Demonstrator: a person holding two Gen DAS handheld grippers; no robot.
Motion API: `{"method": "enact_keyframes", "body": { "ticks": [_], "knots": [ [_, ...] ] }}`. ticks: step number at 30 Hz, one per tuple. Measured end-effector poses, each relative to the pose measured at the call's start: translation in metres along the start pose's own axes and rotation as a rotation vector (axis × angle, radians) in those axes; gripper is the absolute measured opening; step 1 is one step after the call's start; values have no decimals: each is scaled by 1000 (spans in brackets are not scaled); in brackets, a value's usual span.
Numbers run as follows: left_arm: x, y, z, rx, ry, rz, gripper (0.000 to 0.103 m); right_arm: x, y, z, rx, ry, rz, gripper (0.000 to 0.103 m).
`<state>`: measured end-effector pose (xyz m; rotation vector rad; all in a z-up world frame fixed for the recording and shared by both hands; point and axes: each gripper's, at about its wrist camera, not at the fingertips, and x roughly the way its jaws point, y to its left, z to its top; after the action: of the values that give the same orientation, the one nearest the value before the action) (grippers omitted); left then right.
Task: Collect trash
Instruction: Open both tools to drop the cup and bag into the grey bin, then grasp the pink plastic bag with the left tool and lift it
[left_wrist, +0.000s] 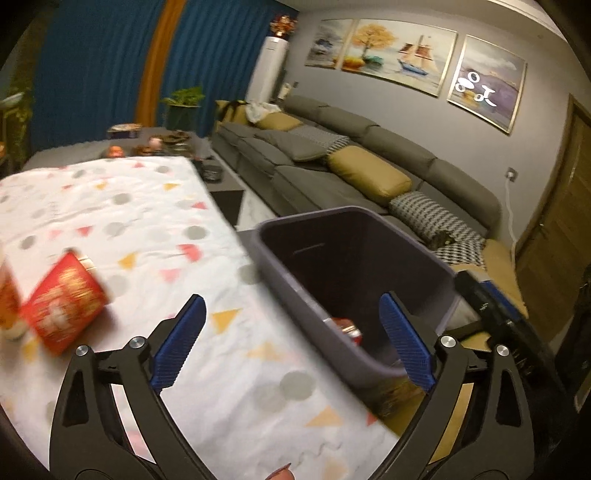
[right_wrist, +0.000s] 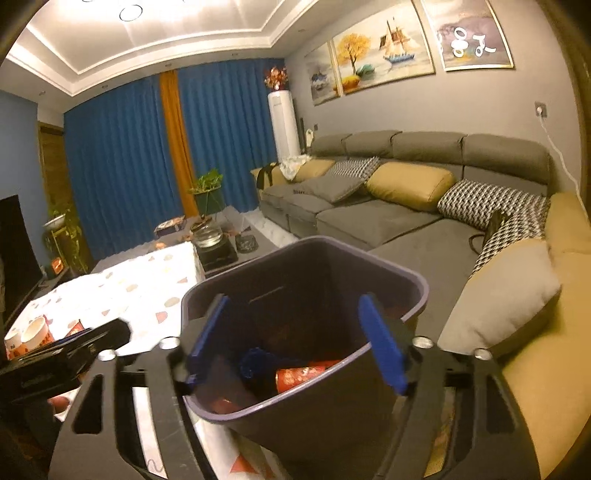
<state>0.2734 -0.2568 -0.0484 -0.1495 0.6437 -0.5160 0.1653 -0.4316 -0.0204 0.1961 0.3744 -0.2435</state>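
Left gripper (left_wrist: 291, 339) angles down over the surface (left_wrist: 147, 221) edge, fingers spread, empty. Right gripper (right_wrist: 295, 339) hangs over the bin (right_wrist: 417, 295), fingers apart, empty. Red cup (right_wrist: 306, 373) lies inside, partly hidden.

Grey sectional sofa (right_wrist: 369, 221) along wall, mustard cushion (right_wrist: 410, 184) and houndstooth pillows (right_wrist: 476, 203) on it, three framed paintings (right_wrist: 384, 48) above, blue curtains (right_wrist: 122, 166) with orange strip, white tower unit (right_wrist: 284, 125), potted plant (right_wrist: 207, 188), patterned tablecloth (left_wrist: 129, 221).
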Motion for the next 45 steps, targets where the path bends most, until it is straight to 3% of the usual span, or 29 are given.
{"method": "enact_keyframes", "body": {
  "ticks": [8, 20, 25, 36, 45],
  "knots": [
    [-64, 39, -20, -50, -32, 184, 95, -26, 17, -12, -16, -15, 14, 85],
    [-170, 115, -54, -126, -132, 459, 95, -65, 83, -36, -69, 1, 170, 86],
    [-203, 159, -71, -183, -130, 547, 95, -78, 122, -49, -108, 12, 228, 86],
    [-255, 226, -93, -226, -148, 631, 94, -86, 200, -71, -158, 47, 354, 86],
    [-242, 245, -87, -208, -104, 627, 93, -84, 250, -78, -208, 65, 426, 86]
  ]
}}
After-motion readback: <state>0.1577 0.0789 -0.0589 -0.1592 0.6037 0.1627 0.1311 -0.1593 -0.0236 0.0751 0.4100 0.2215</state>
